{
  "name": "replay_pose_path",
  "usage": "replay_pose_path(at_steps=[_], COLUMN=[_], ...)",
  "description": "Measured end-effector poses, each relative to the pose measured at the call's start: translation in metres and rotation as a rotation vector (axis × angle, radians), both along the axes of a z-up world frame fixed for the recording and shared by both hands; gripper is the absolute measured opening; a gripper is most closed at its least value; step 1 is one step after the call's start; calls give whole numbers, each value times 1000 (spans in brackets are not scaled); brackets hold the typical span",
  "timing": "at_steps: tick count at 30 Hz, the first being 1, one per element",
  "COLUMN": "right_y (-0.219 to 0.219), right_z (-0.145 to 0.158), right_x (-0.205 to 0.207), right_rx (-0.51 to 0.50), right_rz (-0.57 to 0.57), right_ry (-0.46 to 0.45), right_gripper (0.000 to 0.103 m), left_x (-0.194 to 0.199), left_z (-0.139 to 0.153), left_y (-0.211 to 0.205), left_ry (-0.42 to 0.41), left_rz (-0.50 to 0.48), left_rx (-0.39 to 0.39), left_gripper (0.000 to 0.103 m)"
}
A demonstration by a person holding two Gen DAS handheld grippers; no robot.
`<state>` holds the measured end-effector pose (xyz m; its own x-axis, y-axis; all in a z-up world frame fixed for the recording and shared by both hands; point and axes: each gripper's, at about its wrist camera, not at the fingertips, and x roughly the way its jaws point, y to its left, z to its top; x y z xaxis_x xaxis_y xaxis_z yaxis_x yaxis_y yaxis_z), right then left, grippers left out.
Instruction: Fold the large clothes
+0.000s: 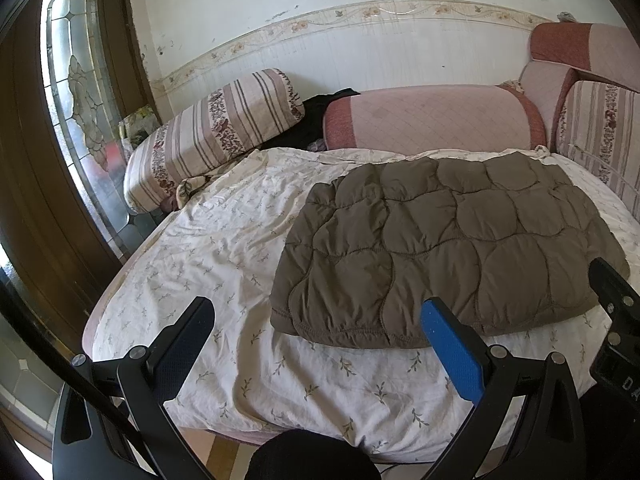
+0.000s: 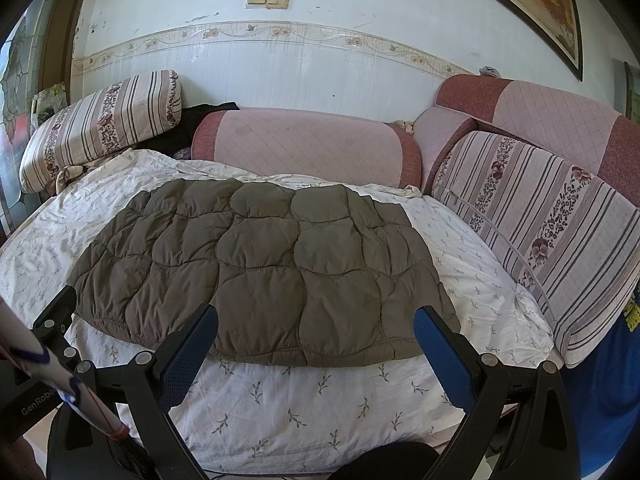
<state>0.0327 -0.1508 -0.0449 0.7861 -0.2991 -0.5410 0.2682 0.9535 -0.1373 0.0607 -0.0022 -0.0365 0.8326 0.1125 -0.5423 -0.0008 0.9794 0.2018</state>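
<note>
A brown quilted padded garment [image 1: 448, 248] lies folded into a flat rectangle on a white leaf-print sheet [image 1: 224, 264]. In the right wrist view the garment [image 2: 256, 272] fills the middle of the sheet [image 2: 288, 408]. My left gripper [image 1: 316, 320] hovers open over the sheet's front, just short of the garment's near left hem; its blue right finger overlaps the hem in the view. My right gripper [image 2: 316, 324] is open too, its fingers astride the garment's near edge, with nothing held. The other gripper's black finger shows at each view's edge.
Pink bolster cushions [image 2: 304, 144] line the back wall. Striped floral cushions sit at the left [image 1: 212, 136] and along the right side [image 2: 540, 232]. A dark cloth [image 1: 320, 116] lies behind the bolster. A glazed wooden door [image 1: 76, 112] stands at the left.
</note>
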Motion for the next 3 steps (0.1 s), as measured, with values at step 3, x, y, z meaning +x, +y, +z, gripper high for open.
replay_pose_path(at_steps=[3], right_y=[0], right_z=[-1], right_x=[-1], right_rx=[-1], right_rz=[2], right_ry=[-2], right_gripper=[100], left_x=[-4], left_z=[2], left_y=[0], left_ry=[-18], left_rz=[4], left_rx=[6], left_gripper=[103])
